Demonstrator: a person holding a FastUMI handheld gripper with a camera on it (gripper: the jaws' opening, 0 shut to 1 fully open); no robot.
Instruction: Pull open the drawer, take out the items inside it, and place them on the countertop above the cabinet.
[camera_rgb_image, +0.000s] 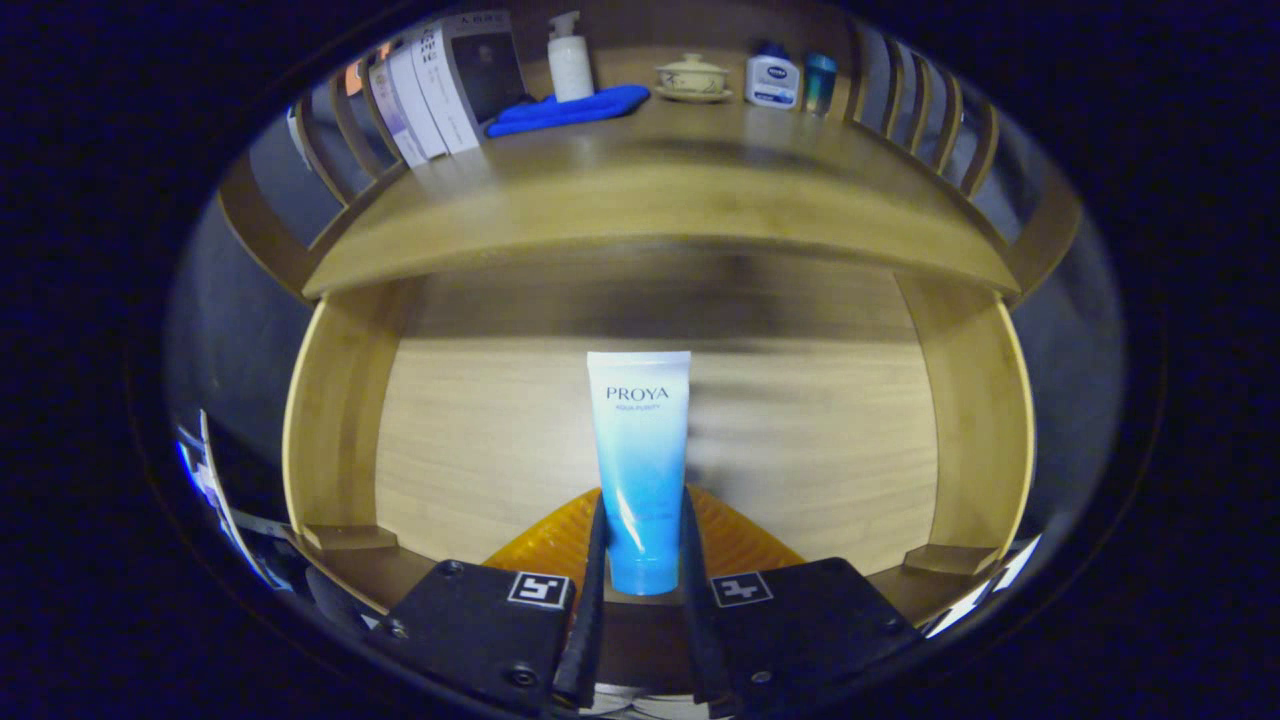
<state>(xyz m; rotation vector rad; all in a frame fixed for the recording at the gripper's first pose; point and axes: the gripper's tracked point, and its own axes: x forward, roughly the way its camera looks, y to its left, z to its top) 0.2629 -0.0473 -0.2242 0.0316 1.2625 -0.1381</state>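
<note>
A blue and white tube stands lengthwise between my fingers, its blue cap end low between them and its white end pointing ahead. My gripper is shut on the tube, both fingers pressing its sides. Below and around it lies the open wooden drawer, with a pale floor and side walls. Beyond the drawer's back runs the cabinet's countertop.
On the countertop's far side stand several boxes, a white pump bottle, a blue cloth, a small lidded dish, a white-and-blue bottle and a teal can. Slatted wooden rails flank the top.
</note>
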